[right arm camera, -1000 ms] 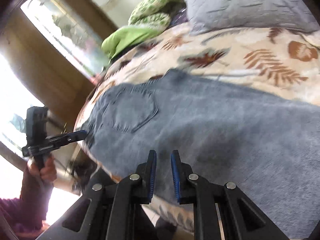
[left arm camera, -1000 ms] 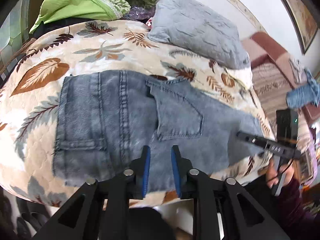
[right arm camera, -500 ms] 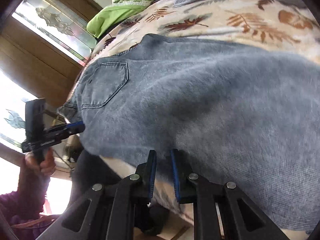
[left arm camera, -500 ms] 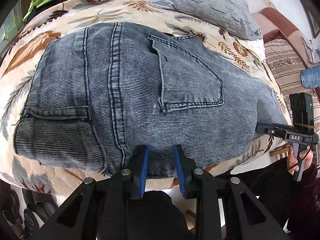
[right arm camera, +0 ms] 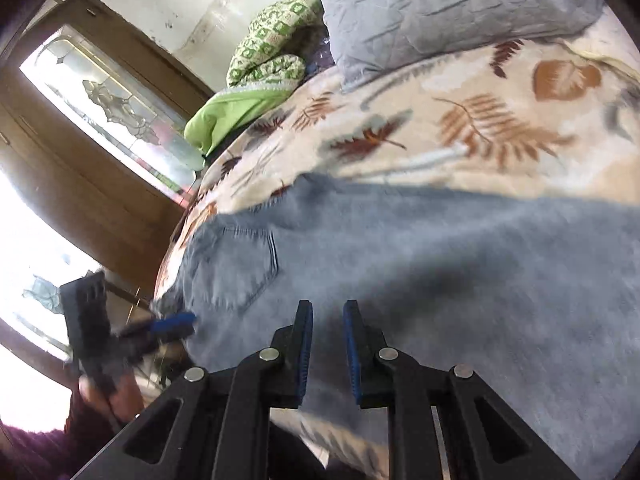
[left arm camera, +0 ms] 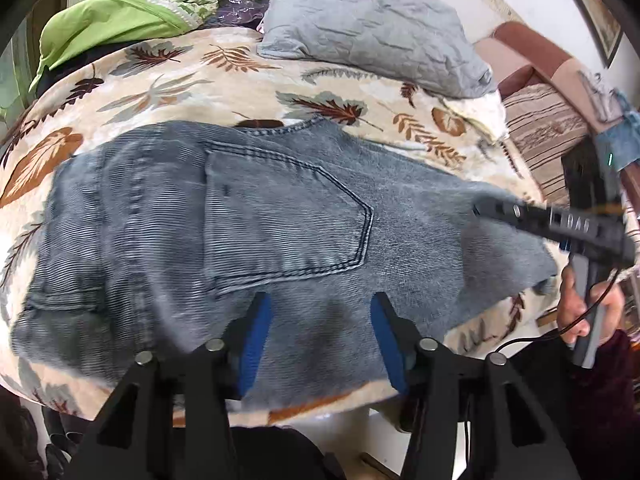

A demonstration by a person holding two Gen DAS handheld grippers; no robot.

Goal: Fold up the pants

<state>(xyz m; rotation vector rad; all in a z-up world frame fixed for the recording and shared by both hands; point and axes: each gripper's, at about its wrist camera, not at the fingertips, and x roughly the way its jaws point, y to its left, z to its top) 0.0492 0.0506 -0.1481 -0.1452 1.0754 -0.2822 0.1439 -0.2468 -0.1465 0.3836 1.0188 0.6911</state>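
Grey-blue jeans (left arm camera: 280,216) lie flat on the leaf-print bed cover (left arm camera: 200,76), back pocket (left arm camera: 288,220) up. My left gripper (left arm camera: 320,300) hovers over their near edge below the pocket. Its jaws are opening, spread wide, and the denim lies under them untouched by the pads. In the right wrist view the jeans (right arm camera: 440,264) fill the middle, and my right gripper (right arm camera: 328,308) stands shut above them with nothing between its fingers. The left wrist view shows the right gripper (left arm camera: 480,210), held by a hand, over the right end of the jeans. The left gripper (right arm camera: 172,326) appears blurred at the jeans' left end.
A grey pillow (left arm camera: 368,20) and green bedding (left arm camera: 108,24) lie at the far side of the bed. A striped sofa (left arm camera: 544,128) stands to the right. A wooden-framed glass door (right arm camera: 100,92) is on the left. The bed's near edge drops off just below the jeans.
My left jaws have spread from a narrow gap to wide apart, and the left gripper has shifted right along the near edge. The right gripper has moved in over the jeans' right end.
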